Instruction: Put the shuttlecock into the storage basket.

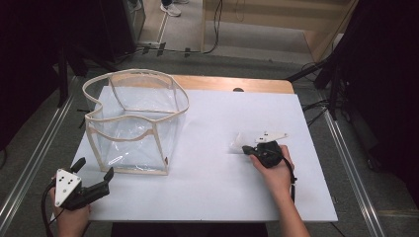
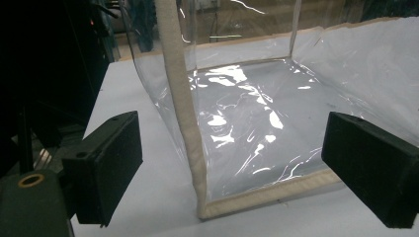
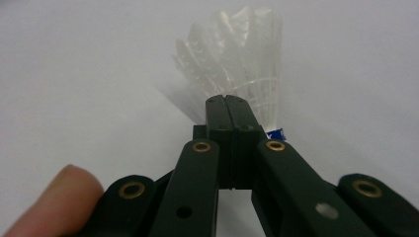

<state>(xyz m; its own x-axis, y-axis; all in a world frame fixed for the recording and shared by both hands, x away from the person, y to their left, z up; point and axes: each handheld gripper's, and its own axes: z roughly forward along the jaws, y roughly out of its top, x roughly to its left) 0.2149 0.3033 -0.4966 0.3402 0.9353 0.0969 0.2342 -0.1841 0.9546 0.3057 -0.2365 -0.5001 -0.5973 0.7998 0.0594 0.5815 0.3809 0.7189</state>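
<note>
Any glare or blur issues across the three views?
Left gripper view: bright glare streaks on the clear bag. Right gripper view: shuttlecock feathers soft, thumb tip blurred. High view: white table evenly lit, surroundings dark.

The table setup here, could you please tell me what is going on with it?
A person holds a gripper in each hand at a white table. The right gripper has its jaws together at a white shuttlecock; whether it is pinched I cannot tell. The left gripper is open, facing the near corner of an empty clear bag without touching it.
</note>
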